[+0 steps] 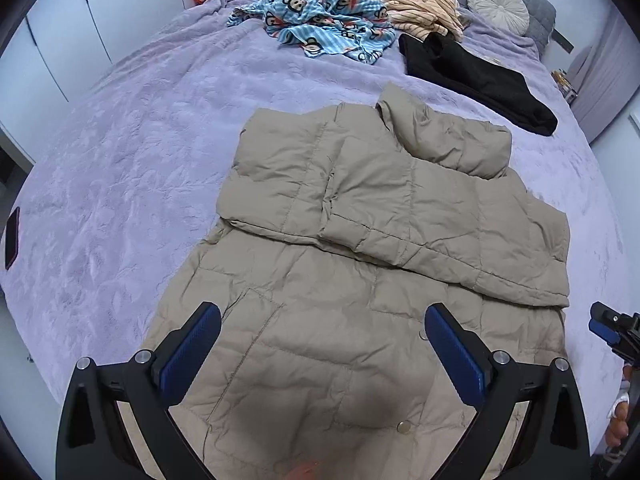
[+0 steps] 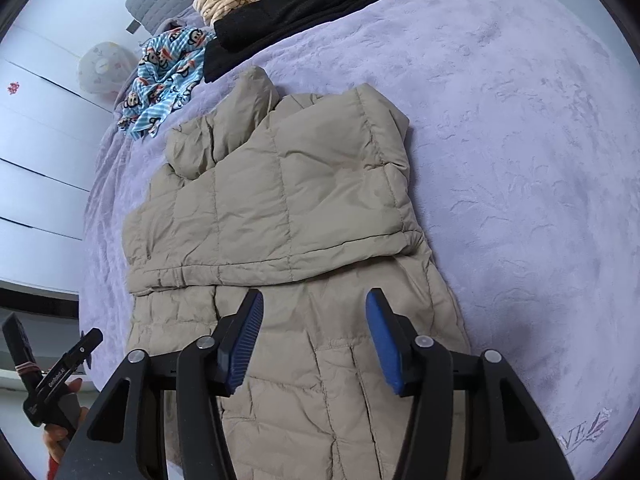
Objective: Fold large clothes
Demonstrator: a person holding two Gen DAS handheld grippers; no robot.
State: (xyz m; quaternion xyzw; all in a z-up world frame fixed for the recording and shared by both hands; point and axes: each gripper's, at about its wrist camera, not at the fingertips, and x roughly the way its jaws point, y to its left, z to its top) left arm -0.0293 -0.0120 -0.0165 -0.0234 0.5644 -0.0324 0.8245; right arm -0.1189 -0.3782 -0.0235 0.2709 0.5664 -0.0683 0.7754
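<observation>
Lavender plush bedding covers the bed (image 1: pixel 120 168), and on it, reaching from the middle toward the near edge, lies the beige puffer jacket (image 1: pixel 360 260). Its upper part, hood and sleeves, is doubled over into a thick slab, and that slab's folded edge runs crosswise over the body. The unfolded lower body, with its snap buttons, stretches on toward the near edge, so the jacket's long axis runs from the near edge toward the headboard, roughly in line with the way both tools point. The left hand-held gripper (image 1: pixel 322 344) hangs over that lower body with its blue pads spread wide and nothing between them. The right hand-held gripper (image 2: pixel 314 336) hovers over the same panel on the jacket's right side, its jaws parted less widely and also empty. Neither pad presses on fabric. Both tools sit on the near side of the folded edge, the jacket directly beneath them and running away ahead. By my reading the coming fold would lift the near hem up over the slab, and the two hands seem about equally placed for it. Farther toward the headboard lie a black garment (image 1: pixel 480 76), a blue monkey-print cloth (image 1: pixel 324 20), a striped cream garment (image 1: pixel 420 4) and a round cushion (image 1: pixel 498 4).
</observation>
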